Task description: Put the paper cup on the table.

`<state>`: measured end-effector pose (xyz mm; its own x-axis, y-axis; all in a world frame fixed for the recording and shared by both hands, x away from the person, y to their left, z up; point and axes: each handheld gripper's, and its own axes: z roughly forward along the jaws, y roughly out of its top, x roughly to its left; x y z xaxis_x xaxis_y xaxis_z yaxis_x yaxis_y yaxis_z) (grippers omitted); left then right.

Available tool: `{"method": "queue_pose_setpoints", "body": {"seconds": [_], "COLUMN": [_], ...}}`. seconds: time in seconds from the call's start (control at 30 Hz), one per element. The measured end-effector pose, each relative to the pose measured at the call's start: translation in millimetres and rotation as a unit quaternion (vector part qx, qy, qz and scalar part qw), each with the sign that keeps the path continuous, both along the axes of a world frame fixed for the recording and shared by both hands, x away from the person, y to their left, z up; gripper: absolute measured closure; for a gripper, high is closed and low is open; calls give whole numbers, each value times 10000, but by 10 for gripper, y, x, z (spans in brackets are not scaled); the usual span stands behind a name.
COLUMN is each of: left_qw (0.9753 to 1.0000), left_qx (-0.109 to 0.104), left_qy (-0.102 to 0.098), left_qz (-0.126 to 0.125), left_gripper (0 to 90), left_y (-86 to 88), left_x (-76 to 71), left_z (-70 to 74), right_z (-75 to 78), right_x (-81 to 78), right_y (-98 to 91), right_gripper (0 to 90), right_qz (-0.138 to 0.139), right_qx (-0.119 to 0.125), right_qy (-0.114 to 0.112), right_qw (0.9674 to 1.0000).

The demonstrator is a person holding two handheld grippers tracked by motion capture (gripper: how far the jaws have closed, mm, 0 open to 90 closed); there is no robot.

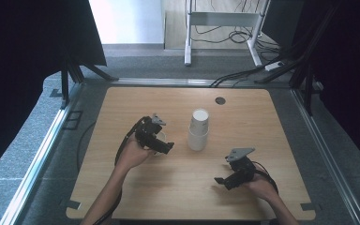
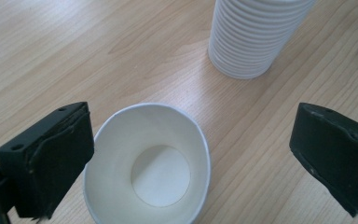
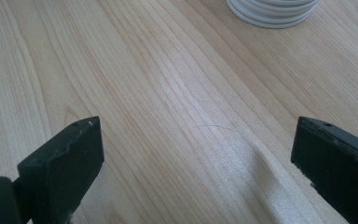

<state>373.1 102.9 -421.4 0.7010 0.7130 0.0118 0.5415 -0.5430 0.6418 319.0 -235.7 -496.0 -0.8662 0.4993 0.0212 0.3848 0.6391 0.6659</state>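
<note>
White paper cup (image 2: 149, 165) upright on table (image 1: 122, 178), between spread jaws of my left tool (image 1: 161, 140), ungripped. Cup stack (image 1: 198, 131) just beside, likely source. Right tool (image 1: 227, 180) released, idle.

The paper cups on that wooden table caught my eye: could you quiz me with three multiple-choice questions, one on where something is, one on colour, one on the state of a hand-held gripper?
1. Where is the single cup?
A. between the open jaws of the left hand-held gripper
B. on top of the stack
C. beside the right hand-held gripper

2. What colour is the stack of cups?
A. red
B. white
C. blue

3. What state is the right hand-held gripper in?
A. shut on a cup
B. shut on nothing
C. open over bare table

Key: 1 A, the left gripper view shows the cup between its jaws; 2 B, white in every view; 3 C, jaws wide apart, only wood between them.
</note>
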Motion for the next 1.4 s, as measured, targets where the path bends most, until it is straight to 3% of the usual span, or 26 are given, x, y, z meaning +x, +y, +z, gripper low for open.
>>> {"method": "queue_pose_setpoints", "body": {"seconds": [0.3, 0.7, 1.0, 1.4], "left_qw": [9994, 9966, 9930, 9882], "left_qx": [-256, -581, -796, -1048], "left_qy": [-231, -544, -762, -900], "left_qz": [-97, -229, -415, -667], "left_gripper": [0, 0, 0, 0], "left_y": [-15, -62, -106, -163], "left_x": [-88, -253, -377, -560], "left_z": [27, 90, 105, 18], "right_z": [9, 34, 92, 107], "right_x": [-7, -12, -16, -24], "right_y": [5, -14, -47, -137], "right_gripper": [28, 28, 5, 0], "right_qz": [20, -40, -98, -245], "right_qx": [50, 139, 413, 467], "right_qy": [18, 27, 10, -95], "right_qw": [10000, 9999, 9991, 9986]}}
